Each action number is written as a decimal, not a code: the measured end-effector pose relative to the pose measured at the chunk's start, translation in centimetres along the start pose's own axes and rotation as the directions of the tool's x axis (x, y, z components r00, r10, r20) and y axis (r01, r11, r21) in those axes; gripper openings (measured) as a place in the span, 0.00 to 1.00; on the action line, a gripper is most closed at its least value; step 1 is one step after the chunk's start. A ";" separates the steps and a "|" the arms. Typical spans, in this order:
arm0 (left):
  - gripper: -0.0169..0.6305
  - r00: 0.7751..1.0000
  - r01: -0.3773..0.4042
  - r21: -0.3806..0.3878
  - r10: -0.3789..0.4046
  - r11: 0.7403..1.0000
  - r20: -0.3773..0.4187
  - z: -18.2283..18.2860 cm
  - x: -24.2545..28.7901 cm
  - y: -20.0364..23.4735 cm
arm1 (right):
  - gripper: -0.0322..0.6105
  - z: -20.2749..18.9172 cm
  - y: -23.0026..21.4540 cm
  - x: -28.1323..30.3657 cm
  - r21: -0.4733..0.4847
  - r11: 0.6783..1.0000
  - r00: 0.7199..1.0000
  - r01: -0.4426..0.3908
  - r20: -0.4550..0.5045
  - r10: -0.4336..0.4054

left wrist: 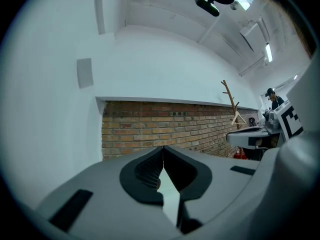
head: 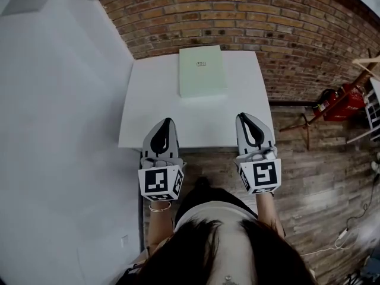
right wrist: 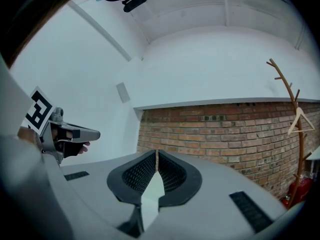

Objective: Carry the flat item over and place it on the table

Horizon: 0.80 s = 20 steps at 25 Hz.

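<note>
A flat pale green item (head: 202, 70) lies on the far middle of the white table (head: 148, 117), close to the brick wall. My left gripper (head: 165, 123) hovers over the table's near edge on the left side, shut with nothing in it. My right gripper (head: 246, 120) hovers over the near edge on the right side, also shut and empty. Both are well short of the green item. In the left gripper view the jaws (left wrist: 163, 149) meet at their tips, facing the brick wall. The right gripper view shows its jaws (right wrist: 157, 153) closed too.
A brick wall (head: 249, 16) stands behind the table and a white wall (head: 59, 100) runs along its left side. On the wooden floor at the right stand a red object (head: 341, 103) and a wooden rack (head: 365, 64). A coat stand (right wrist: 292, 114) rises by the brick wall.
</note>
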<state>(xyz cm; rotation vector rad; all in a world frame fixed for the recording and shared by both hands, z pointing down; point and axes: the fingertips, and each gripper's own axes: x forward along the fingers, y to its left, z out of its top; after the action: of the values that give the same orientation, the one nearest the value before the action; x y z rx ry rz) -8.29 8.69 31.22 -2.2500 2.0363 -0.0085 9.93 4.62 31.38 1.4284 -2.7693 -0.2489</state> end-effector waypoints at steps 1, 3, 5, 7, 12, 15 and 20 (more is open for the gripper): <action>0.05 1.000 -0.003 0.001 0.003 1.000 -0.002 0.0 -0.2 -0.1 | 0.13 -0.1 0.0 -0.2 -0.001 1.000 1.000 -0.001 -0.001 0.001; 0.05 1.000 -0.007 0.006 0.007 1.000 -0.006 0.0 -0.4 -0.4 | 0.12 -0.1 -0.2 -0.5 -0.002 1.000 1.000 -0.003 -0.005 0.003; 0.05 1.000 -0.014 0.009 0.014 1.000 -0.009 0.0 -0.7 -0.4 | 0.12 -0.1 -0.2 -0.6 -0.002 1.000 1.000 -0.003 -0.006 0.003; 0.05 1.000 -0.022 0.007 0.022 1.000 -0.009 0.0 -0.8 -0.3 | 0.12 -0.1 -0.4 -0.7 0.001 1.000 1.000 -0.001 -0.005 0.001; 0.05 0.999 -0.032 0.011 0.032 0.999 -0.009 -0.1 -0.8 -0.4 | 0.12 -0.3 -0.6 -0.8 0.005 1.000 1.000 0.001 -0.002 -0.001; 0.05 0.999 -0.039 0.008 0.040 0.999 -0.017 -0.2 -0.7 -0.5 | 0.12 -0.3 -0.7 -0.7 0.008 1.000 1.000 -0.001 -0.003 0.001; 0.05 0.999 -0.043 -0.001 0.043 0.999 -0.018 -0.2 -0.3 0.1 | 0.12 -0.2 -0.6 -0.1 0.003 1.000 1.000 -0.003 -0.003 0.003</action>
<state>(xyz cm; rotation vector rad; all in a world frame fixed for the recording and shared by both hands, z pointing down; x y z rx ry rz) -8.40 8.97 31.47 -2.2141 2.0942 -0.0243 10.52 4.34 31.52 1.4243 -2.7708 -0.2421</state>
